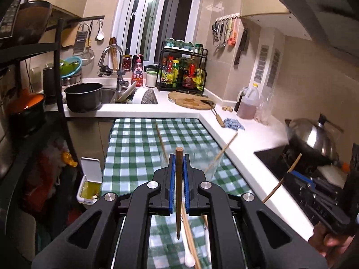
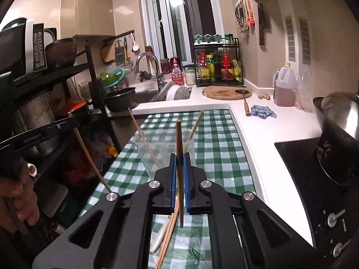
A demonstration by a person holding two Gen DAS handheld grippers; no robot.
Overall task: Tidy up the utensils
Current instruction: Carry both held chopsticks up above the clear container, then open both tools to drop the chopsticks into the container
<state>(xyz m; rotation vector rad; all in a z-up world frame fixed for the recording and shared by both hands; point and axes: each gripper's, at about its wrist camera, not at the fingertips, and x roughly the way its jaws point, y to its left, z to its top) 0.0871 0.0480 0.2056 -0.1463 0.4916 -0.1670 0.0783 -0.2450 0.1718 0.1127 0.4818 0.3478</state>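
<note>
My left gripper (image 1: pixel 179 157) is shut on a brown chopstick (image 1: pixel 178 190) that stands upright between its blue pads. My right gripper (image 2: pixel 179 157) is shut on another brown chopstick (image 2: pixel 179 170), also upright. A clear plastic cup (image 2: pixel 161 150) stands on the green checked tablecloth (image 2: pixel 219 152) just beyond the right gripper, with two light chopsticks (image 2: pixel 143 139) leaning in it. The cup also shows in the left wrist view (image 1: pixel 208 163). Below the grippers more chopsticks (image 2: pixel 168 235) and a white spoon (image 1: pixel 189 261) lie on the cloth. The left gripper with its chopstick shows at the left of the right wrist view (image 2: pixel 89 154).
A white counter (image 1: pixel 246 148) runs along the right, with a black hob (image 2: pixel 300 168) and a steel wok (image 1: pixel 314 139). A cutting board (image 2: pixel 224 93) with a spatula, an oil jug (image 2: pixel 285 87), a blue rag (image 2: pixel 262 112), the sink (image 1: pixel 112 94) and a black shelf rack (image 2: pixel 67 74) stand around.
</note>
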